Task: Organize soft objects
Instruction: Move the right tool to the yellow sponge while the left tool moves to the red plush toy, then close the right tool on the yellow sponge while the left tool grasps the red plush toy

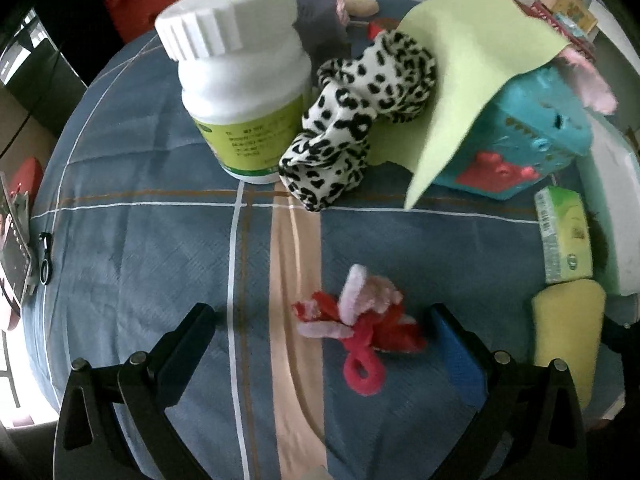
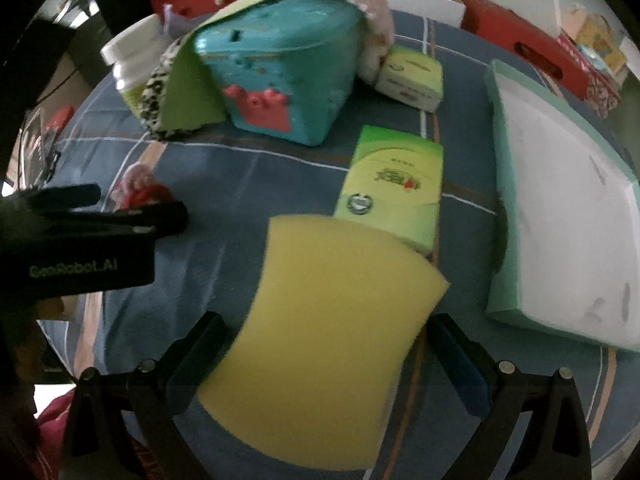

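Jaws spread wide on both: our left gripper (image 1: 320, 332) straddles the red-and-pink pipe-cleaner toy (image 1: 360, 328) lying on the desk (image 1: 140, 240), gripping nothing. Our right gripper (image 2: 324, 344) brackets the yellow sponge (image 2: 320, 344); whether its fingers touch it, we cannot tell.

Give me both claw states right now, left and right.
Left claw: open, straddling the red and pink pipe-cleaner flower, not gripping it.
Right claw: open, yellow sponge between the fingers, no visible pinch.
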`<move>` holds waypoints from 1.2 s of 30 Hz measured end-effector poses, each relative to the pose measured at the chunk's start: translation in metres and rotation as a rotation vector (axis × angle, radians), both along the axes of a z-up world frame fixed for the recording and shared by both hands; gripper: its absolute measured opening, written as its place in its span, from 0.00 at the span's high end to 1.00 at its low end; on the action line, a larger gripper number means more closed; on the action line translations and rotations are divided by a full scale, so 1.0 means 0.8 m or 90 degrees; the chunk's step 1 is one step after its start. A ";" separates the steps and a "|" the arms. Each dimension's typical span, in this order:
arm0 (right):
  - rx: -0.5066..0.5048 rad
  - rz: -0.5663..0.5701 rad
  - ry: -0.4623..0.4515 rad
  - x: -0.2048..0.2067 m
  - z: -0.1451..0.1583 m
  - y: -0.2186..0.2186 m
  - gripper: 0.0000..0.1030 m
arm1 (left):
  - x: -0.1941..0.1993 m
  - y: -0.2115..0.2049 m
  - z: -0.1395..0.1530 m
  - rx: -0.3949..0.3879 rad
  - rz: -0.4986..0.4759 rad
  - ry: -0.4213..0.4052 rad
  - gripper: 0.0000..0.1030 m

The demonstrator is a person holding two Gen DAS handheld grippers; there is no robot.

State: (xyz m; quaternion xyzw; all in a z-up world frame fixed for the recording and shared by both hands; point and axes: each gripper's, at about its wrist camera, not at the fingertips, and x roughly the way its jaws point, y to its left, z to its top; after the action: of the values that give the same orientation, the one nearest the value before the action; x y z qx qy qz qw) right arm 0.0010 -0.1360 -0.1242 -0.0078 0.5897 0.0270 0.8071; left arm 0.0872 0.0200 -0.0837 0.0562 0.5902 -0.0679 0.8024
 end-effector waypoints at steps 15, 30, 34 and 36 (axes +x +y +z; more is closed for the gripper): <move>-0.023 0.001 0.022 0.010 -0.020 0.007 0.00 | 0.018 -0.001 -0.045 -0.012 -0.003 -0.016 0.00; -0.023 -0.025 0.012 0.019 -0.015 0.003 0.10 | -0.011 -0.005 -0.072 -0.013 -0.001 -0.019 0.00; -0.020 -0.034 -0.002 0.021 -0.010 0.003 0.24 | -0.007 -0.018 -0.073 -0.045 -0.007 -0.014 0.09; -0.016 -0.040 -0.007 0.018 -0.007 0.001 0.27 | -0.005 -0.026 -0.074 -0.041 -0.014 -0.020 0.15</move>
State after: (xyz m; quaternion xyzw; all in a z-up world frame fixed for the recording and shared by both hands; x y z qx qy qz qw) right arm 0.0154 -0.1349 -0.1302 0.0005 0.5856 -0.0055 0.8106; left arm 0.0835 -0.0012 -0.1426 0.0378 0.5742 -0.0947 0.8124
